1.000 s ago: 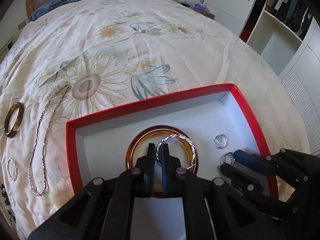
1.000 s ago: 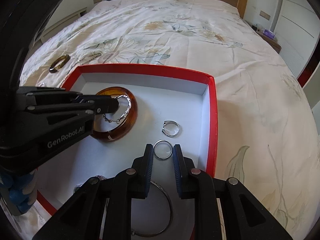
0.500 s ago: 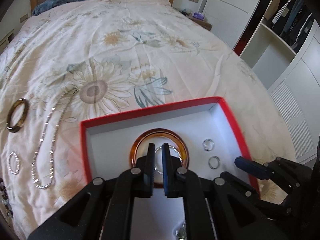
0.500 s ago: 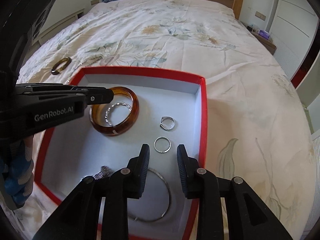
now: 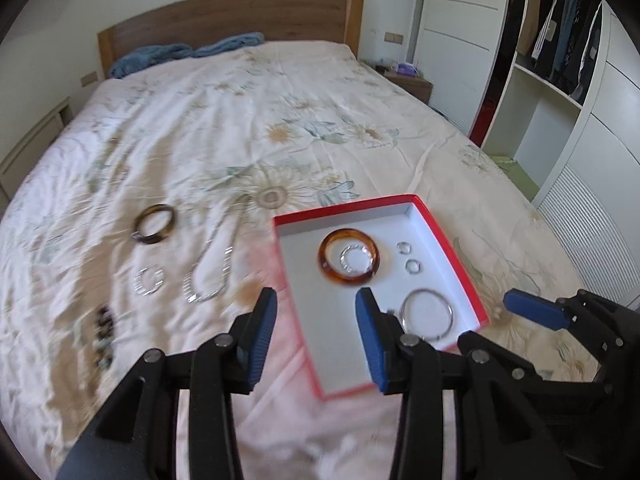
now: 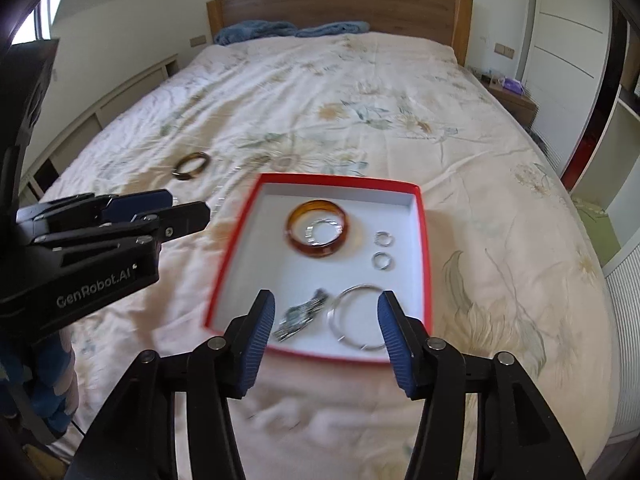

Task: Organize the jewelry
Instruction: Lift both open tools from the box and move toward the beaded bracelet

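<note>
A red box (image 5: 348,209) (image 6: 425,240) with a white floor lies on the bed. In it are an amber bangle (image 5: 326,270) (image 6: 294,236), a twisted silver ring (image 5: 354,258) (image 6: 320,232) inside the bangle, two small rings (image 5: 404,247) (image 6: 384,239), a large silver hoop (image 5: 427,314) (image 6: 356,320) and a small metal piece (image 6: 300,316). My left gripper (image 5: 316,336) is open and empty, above the box's left edge. My right gripper (image 6: 326,336) is open and empty, above the box's near edge.
On the floral bedspread left of the box lie a dark bangle (image 5: 154,224) (image 6: 191,165), a silver chain (image 5: 212,276), a silver ring (image 5: 149,280) and dark beads (image 5: 105,320). A wardrobe (image 5: 560,80) stands to the right, and the headboard (image 6: 340,4) is far back.
My left gripper let go of the twisted silver ring, which now lies inside the amber bangle. Both grippers opened wide and pulled back and up from the box.
</note>
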Tool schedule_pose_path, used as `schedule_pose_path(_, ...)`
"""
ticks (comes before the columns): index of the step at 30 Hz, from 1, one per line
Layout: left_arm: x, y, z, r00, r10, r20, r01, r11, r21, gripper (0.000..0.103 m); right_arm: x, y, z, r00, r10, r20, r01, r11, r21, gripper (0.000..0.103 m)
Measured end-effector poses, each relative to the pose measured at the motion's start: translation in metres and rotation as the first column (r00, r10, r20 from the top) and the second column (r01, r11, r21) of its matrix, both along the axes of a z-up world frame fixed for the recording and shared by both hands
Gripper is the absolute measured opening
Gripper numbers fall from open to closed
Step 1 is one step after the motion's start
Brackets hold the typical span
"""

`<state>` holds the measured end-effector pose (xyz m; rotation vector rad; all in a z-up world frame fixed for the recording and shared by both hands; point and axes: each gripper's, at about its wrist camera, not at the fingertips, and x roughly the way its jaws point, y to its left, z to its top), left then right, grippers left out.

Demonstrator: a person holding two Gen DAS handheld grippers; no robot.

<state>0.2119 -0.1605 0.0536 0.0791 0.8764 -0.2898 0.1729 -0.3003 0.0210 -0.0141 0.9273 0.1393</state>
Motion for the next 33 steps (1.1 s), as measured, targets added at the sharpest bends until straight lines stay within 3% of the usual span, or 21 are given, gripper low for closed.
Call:
schedule_pose_path(8, -0.067, 0.044, 0.034, 0.997, 0.050, 0.063, -0.051, 0.999, 0.016, 0.043, -0.058, 0.039, 0.034, 0.998, 0.002, 0.057, -0.003, 1.000, 0.017, 0.057)
schedule_pose_path(17, -0.117, 0.083, 0.055, 0.990, 0.089, 0.113, -0.092, 0.996, 0.015, 0.044, -0.099, 0.073, 0.057, 0.995, 0.015, 0.098, -0.017, 1.000, 0.021, 0.057)
schedule_pose_path(33, -0.167, 0.132, 0.065, 0.974, 0.140, 0.177, -0.145, 0.989, 0.017, 0.048, -0.142, 0.118, 0.074, 0.990, 0.033, 0.137, -0.032, 0.999, -0.014, 0.060)
